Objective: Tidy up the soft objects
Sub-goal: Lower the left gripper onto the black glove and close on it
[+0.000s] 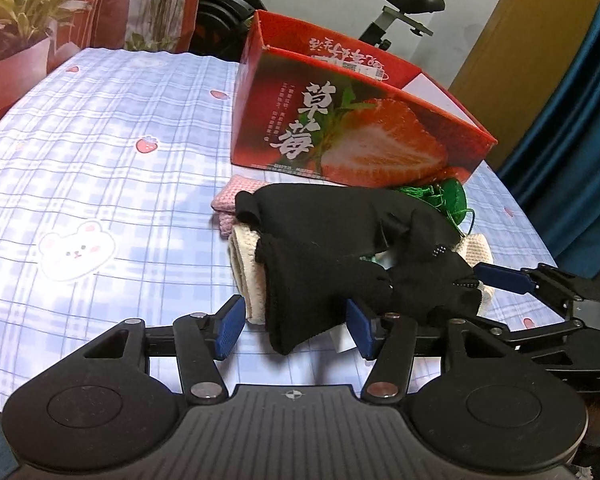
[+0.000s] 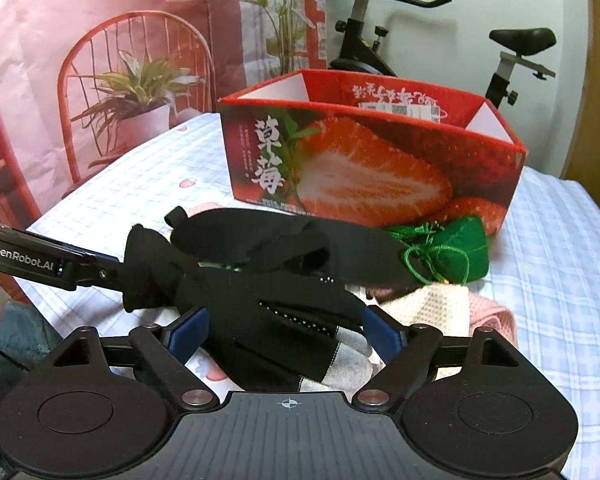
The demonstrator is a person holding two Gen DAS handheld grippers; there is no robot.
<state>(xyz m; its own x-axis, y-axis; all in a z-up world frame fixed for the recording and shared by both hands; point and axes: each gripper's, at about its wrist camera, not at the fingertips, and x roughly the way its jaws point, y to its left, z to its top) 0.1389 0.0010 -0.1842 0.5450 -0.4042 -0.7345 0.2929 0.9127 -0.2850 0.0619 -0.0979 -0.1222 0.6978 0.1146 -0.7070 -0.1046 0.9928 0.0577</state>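
Bedsheet [image 1: 100, 152] in pale blue checks, printed with strawberries and a bear face, covers the surface in the left wrist view. A red strawberry box [image 1: 352, 136] stands open on it; behind are a pink plant-print backdrop [image 1: 60, 8], an exercise bike [image 1: 404, 8] and a blue curtain [image 1: 572, 140]. A black glove [image 1: 340, 248] lies before the box over a cream cloth [image 1: 244, 280] and a pink cloth [image 1: 226, 204], its long axis slanting from upper left to lower right. The left gripper [image 1: 296, 328] stands partly open, the glove's cuff between the pads without being pressed.

From the right wrist view, the glove [image 2: 260, 280] stretches left to right, a green pouch [image 2: 456, 256] at its far end against the box [image 2: 380, 168]. The right gripper [image 2: 284, 336] stands wide, pads either side of the glove, not clamping. The other gripper reaches in from the left.
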